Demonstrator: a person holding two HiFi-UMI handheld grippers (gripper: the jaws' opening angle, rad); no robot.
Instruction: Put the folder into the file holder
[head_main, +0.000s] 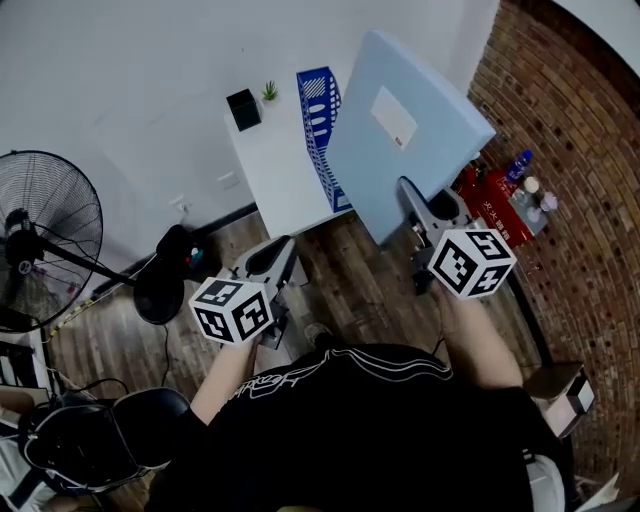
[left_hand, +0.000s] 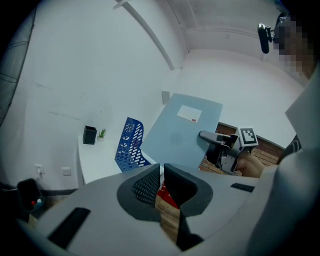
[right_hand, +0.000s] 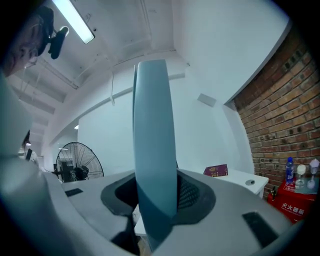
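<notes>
While the right gripper (head_main: 410, 195) is clamped on the lower edge of the light blue folder (head_main: 400, 130), the folder stands in the air just to the right of the blue file holder (head_main: 318, 120), not inside it. In the right gripper view the folder (right_hand: 152, 140) rises edge-on between the two pads of the right gripper (right_hand: 155, 195), and both pads press on it. A white label shows on the folder's face that is turned away from the file holder. The file holder itself is perforated and stands on the right part of a white table (head_main: 275, 165). To the left of the file holder, on the same table, are a black box (head_main: 243, 109) and a small green plant (head_main: 269, 92). The left gripper (head_main: 275, 255) is below the file holder, in front of the table, well apart from it. Its jaws are almost together, with only a thin slit and nothing between them (left_hand: 161, 182). Far to the left of the file holder a black fan (head_main: 45, 235) stands on the wooden floor.
</notes>
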